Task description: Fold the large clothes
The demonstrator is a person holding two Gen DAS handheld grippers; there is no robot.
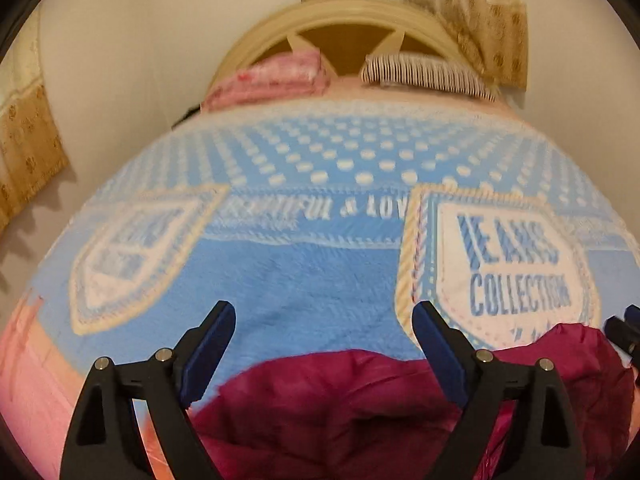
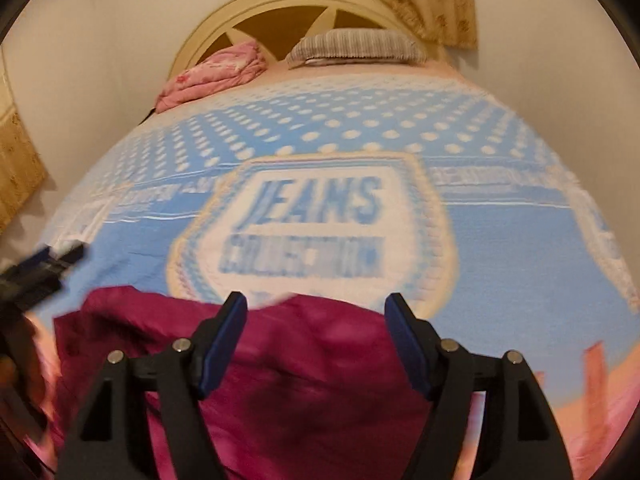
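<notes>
My left gripper has its jaws spread wide and released, with nothing between the blue pads. The crumpled magenta garment of thin shiny fabric lies on the bed below and just behind the tips of these jaws, its upper edge reaching about halfway up the right finger and spreading out past it to the right.

My right gripper is also released, jaws apart and empty. Here the magenta garment fills the gap between the jaws from below, its top fold level with the tips, and it extends well out past the left finger.

Beyond both pairs of jaws stretches the light-blue fleece blanket with white dots and "JEANS COLLECTION" shields.
</notes>
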